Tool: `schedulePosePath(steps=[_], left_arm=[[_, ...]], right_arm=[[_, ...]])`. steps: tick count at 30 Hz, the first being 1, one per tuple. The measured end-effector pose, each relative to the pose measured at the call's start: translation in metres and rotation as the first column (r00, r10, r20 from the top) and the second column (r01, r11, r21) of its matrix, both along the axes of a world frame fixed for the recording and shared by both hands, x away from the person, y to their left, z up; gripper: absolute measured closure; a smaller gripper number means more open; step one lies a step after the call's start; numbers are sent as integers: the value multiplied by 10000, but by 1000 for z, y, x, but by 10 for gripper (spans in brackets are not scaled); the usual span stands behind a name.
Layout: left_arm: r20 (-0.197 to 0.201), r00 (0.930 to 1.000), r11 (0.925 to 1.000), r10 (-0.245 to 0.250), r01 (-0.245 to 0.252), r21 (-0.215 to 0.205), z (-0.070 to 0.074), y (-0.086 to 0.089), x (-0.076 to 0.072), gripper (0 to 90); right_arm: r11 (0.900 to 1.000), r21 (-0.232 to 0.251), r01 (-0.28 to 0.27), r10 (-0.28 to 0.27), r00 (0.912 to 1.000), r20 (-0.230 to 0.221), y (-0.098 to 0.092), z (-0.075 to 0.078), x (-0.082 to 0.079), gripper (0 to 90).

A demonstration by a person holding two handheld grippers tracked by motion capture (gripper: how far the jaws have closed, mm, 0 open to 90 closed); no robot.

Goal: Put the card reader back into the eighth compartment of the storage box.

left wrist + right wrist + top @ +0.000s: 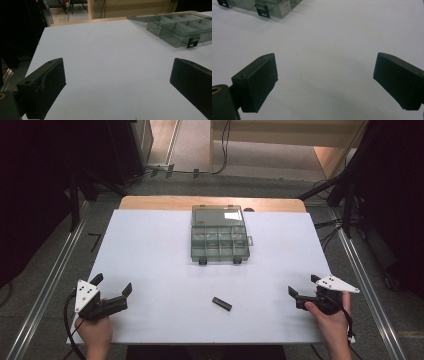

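A clear grey compartment box [220,240] lies with its lid folded back at the far middle of the white table [150,250]. The box [180,30] sits far right in the left gripper view, and its corner [269,7] is at the top left of the right gripper view. A small black block [221,303] rests near the front middle. My left gripper [112,285] hovers at the front left corner, open and empty [117,77]. At the front right edge my right gripper [303,286] is open too, with bare table between its jaws [325,75].
Metal rails [45,285] run along both sides of the table on the floor. A wooden table edge [210,202] shows behind the white sheet. Dark equipment and cables [330,225] stand at the far sides.
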State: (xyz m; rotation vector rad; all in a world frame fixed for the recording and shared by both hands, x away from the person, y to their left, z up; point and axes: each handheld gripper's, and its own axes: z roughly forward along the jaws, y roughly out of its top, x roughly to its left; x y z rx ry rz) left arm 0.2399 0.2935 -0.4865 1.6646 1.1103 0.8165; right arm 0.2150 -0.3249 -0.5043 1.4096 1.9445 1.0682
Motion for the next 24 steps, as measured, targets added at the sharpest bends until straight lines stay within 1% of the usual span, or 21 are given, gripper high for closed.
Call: schedulePosePath(steps=[3, 5, 7, 11, 13, 14, 15, 17, 18, 22, 24], left_arm=[[-15, 10000, 10000, 15, -15, 23, 0, 0, 0, 3], [-10, 10000, 10000, 17, -17, 18, 0, 0, 0, 4], [11, 10000, 10000, -6, 6, 4, 0, 0, 0, 4], [-11, 10000, 10000, 6, -6, 9, 0, 0, 0, 3], [14, 10000, 10000, -12, 12, -3, 0, 0, 0, 3], [18, 10000, 10000, -9, 9, -14, 0, 0, 0, 4], [19, 10000, 10000, 2, -2, -28, 0, 0, 0, 3], [22, 10000, 10000, 8, -8, -39, 0, 0, 0, 4], [7, 10000, 10000, 16, -16, -31, 0, 0, 0, 3], [24, 10000, 10000, 6, -6, -45, 0, 0, 0, 3], [17, 10000, 10000, 14, -14, -34, 0, 0, 0, 3]], right_arm=[[10000, 2, 1, -1, 10000, 27, 1, 1, 0, 39], [9998, 164, -74, 75, 10000, -56, 0, 1, 0, 39], [9997, 221, -99, 101, 9999, -76, 0, 1, 0, 39], [9998, 194, -88, 91, 9998, -154, 1, 1, 0, 39], [9998, 157, -129, 133, 9996, -259, 4, 2, 1, 39], [9997, 142, -178, 182, 9995, -243, 5, 2, 2, 39], [9998, 165, -135, 141, 9994, -316, 7, 3, 2, 39], [9996, 207, -180, 186, 9993, -310, 8, 3, 3, 39], [9992, 208, -331, 337, 9991, -276, 11, 5, 4, 39], [9988, 144, -472, 476, 9985, -284, 17, 8, 5, 39], [9976, 115, -687, 689, 9973, -249, 23, 11, 6, 39]])
